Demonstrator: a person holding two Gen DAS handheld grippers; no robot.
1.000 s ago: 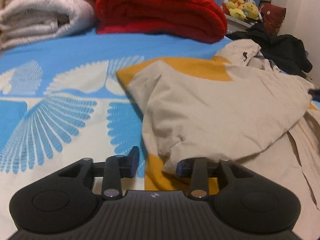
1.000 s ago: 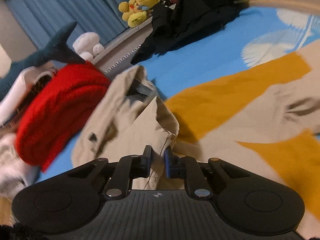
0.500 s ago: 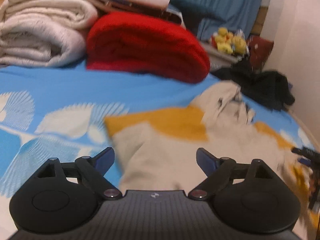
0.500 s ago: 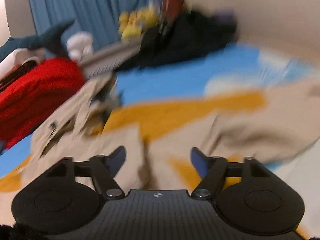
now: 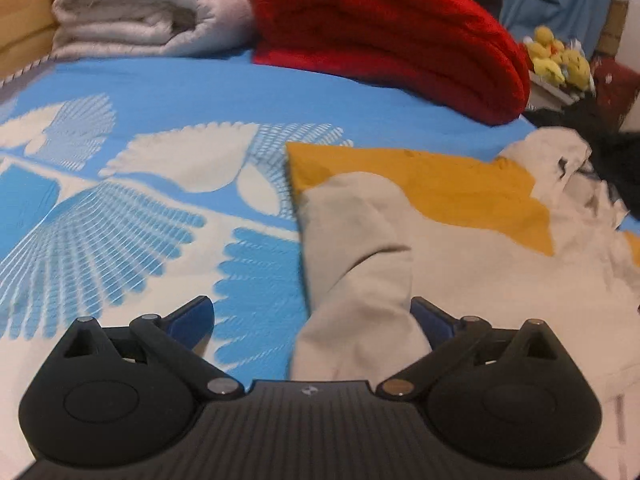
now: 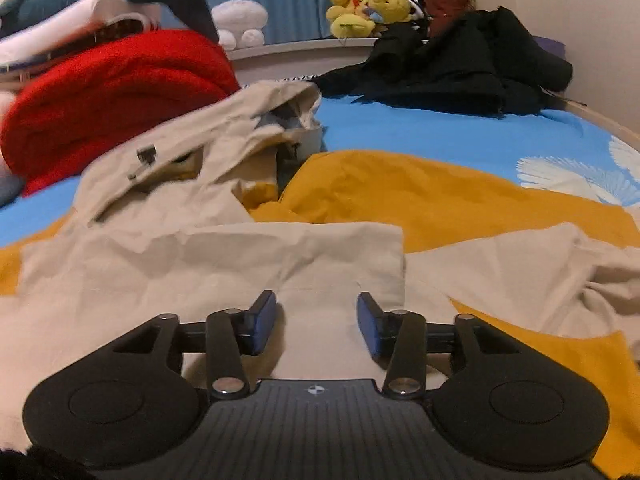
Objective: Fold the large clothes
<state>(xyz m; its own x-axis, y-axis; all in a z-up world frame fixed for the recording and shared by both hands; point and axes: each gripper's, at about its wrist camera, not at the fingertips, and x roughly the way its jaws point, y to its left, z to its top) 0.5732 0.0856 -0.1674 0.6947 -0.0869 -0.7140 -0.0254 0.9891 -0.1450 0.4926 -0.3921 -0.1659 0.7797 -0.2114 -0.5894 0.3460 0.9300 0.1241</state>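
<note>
A beige jacket [image 5: 472, 280] with mustard-yellow lining [image 5: 440, 184] lies spread on the bed. Its folded-in sleeve [image 5: 360, 248] runs down between the fingers of my left gripper [image 5: 310, 308], close to the right finger. That gripper's jaws are opening wide and the pads press on nothing. In the right wrist view, a beige panel [image 6: 240, 256] lies flat across the jacket, with the crumpled collar [image 6: 256, 128] beyond it. My right gripper [image 6: 316, 304] hovers low over this panel. Its jaws are closing, still apart, with cloth under them but not pinched.
The blue sheet [image 5: 160, 92] has a white feather print. A red folded blanket [image 5: 380, 28] and a white one [image 5: 140, 12] sit at the bed's far side. Black clothes [image 6: 448, 64] are heaped at the far right, with plush toys [image 6: 368, 4] on a ledge behind.
The right gripper, nearly shut on a beige hem a second ago, has let go and dropped lower. The left jaws have spread wide. The beige panel now lies flat on the jacket.
</note>
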